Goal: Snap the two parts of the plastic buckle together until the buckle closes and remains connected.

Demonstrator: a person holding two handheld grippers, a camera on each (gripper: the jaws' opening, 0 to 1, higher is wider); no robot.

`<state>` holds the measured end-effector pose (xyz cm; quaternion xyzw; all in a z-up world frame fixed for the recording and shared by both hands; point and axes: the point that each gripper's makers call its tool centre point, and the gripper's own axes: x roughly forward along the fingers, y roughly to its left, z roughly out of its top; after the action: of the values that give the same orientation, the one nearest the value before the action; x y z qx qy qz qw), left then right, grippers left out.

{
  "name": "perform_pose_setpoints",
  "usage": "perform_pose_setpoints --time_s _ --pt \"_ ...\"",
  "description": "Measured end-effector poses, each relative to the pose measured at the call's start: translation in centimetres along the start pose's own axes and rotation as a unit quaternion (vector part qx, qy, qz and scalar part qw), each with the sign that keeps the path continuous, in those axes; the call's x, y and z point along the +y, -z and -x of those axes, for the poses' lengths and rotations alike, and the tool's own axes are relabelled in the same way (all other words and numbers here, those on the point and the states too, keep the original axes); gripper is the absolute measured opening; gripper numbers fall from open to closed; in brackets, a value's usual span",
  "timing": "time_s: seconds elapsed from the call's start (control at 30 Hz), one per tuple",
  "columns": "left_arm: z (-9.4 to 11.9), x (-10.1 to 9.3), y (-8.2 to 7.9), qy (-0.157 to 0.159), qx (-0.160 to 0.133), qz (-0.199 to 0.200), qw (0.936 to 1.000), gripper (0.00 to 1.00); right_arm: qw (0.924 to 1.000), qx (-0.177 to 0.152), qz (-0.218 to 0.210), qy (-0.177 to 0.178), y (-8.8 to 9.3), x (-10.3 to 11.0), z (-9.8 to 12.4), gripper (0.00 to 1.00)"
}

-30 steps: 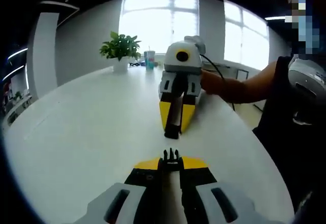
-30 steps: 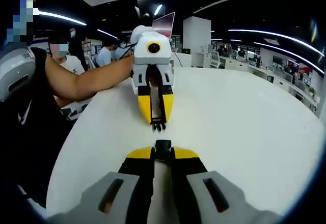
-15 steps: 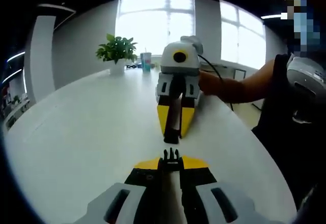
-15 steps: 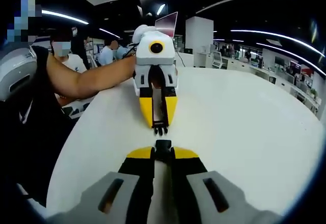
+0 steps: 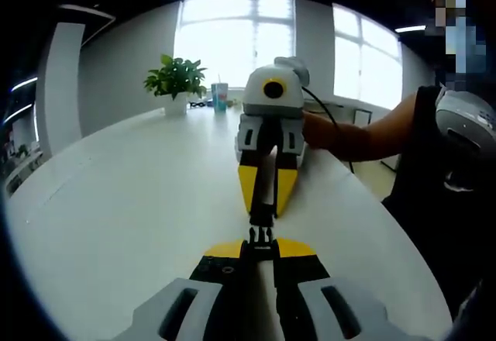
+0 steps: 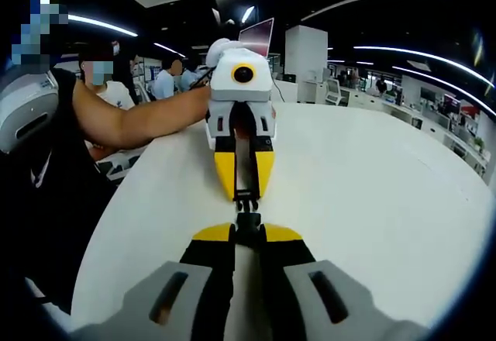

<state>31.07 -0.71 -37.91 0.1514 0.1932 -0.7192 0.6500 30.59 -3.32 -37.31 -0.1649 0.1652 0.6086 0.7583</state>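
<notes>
Your left gripper (image 5: 261,249) pinches the pronged buckle half (image 5: 261,235) between its jaws, the prongs pointing forward past the tips. Straight ahead of them, your right gripper (image 5: 263,198) clamps the socket buckle half (image 5: 262,215), and the two pieces meet nose to nose just beyond your left tips, above the white table (image 5: 124,201). In the right gripper view the same meeting shows from the other side: the right gripper (image 6: 248,239) grips the socket half (image 6: 248,223), and the left gripper (image 6: 245,182) brings the prongs (image 6: 246,198) to its mouth. How deep the prongs sit I cannot tell.

The main risk, as I judge it, is misalignment. If you roll or tilt one hand, the prongs can catch on the socket's edge and jam instead of sliding in. Push hard while they are skewed and a half could twist or slip out of the jaws, dropping to the table. Stopping short is the other hazard: without a full push the latches may not lock, and the buckle would pull apart when you let go.
</notes>
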Motion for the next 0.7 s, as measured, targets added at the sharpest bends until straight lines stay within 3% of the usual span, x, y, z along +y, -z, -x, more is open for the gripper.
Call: perform_pose_setpoints --time_s 0.7 --pt "-0.51 -0.52 -0.34 0.008 -0.004 -0.009 0.9999 0.11 0.9999 -0.002 0.003 -0.011 -0.10 0.57 -0.11 0.10"
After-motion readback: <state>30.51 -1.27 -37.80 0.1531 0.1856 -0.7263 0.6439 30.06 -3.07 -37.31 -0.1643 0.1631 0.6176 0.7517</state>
